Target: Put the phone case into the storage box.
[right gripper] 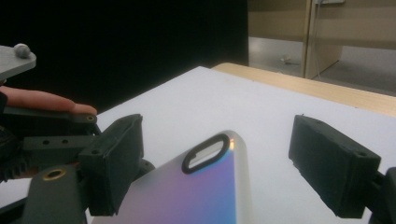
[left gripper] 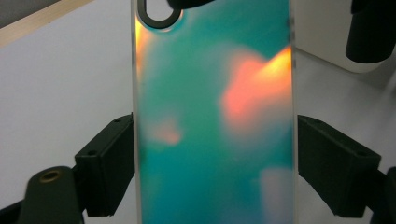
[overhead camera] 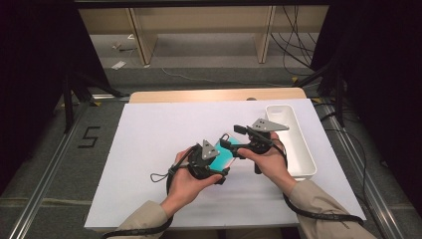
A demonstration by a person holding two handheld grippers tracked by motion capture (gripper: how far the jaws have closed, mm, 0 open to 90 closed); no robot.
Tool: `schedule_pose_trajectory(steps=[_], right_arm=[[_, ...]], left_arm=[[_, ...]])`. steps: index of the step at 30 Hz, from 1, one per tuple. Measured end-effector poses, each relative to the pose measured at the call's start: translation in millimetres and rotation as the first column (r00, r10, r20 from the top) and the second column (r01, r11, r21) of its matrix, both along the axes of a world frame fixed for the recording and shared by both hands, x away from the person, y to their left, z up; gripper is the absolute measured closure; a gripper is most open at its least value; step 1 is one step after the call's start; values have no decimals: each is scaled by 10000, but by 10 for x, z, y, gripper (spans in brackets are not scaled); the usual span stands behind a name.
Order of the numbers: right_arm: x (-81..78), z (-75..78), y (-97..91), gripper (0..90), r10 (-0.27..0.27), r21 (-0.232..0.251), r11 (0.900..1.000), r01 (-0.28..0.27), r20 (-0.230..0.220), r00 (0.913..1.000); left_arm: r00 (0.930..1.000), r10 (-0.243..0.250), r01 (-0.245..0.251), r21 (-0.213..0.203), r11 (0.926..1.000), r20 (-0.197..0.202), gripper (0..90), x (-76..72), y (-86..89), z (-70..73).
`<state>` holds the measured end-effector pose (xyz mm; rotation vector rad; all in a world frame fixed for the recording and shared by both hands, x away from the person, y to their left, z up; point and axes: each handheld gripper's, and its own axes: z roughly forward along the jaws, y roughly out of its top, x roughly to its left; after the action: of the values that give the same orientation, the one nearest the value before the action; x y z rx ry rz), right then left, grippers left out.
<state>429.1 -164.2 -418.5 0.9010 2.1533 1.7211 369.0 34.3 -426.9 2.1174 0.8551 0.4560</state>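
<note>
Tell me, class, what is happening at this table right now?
A person holds an iridescent phone case above the white table with two hand-held grippers. The left gripper clamps the case across its width, jaws against both long edges. The right gripper is at the end with the camera cutout, its jaws open around it with a clear gap on one side. A white tray sits at the right.

The white table sheet [overhead camera: 164, 149] is evenly and brightly lit from above, while the surroundings at both sides of the high view are lost in darkness. Soft shadows are cast beneath the hands. In the left gripper view the phone case [left gripper: 212, 116] is blurred by closeness, and orange glare is smeared across its teal surface. In the right gripper view a small orange glint is caught on the case's edge, the near jaws are softened, and the background is left black.
</note>
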Motion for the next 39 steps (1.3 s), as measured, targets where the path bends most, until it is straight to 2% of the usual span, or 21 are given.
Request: schedule_pose_trajectory(steps=[2, 11, 39], right_arm=[[6, -5, 7, 198, -11, -28, 10000, 11, -24, 10000], [19, -30, 15, 290, -36, -125, 9999, 33, -289, 9996], [38, -64, -7, 618, -23, 269, 9996, 57, -1238, 9923]], left_arm=[[9999, -50, 49, 97, 9999, 116, 172, 3, -10, -1], [9999, 23, -23, 45, 10000, 104, 173, -10, -38, -12], [9999, -26, 26, -1, 10000, 98, 173, -20, -50, -22]])
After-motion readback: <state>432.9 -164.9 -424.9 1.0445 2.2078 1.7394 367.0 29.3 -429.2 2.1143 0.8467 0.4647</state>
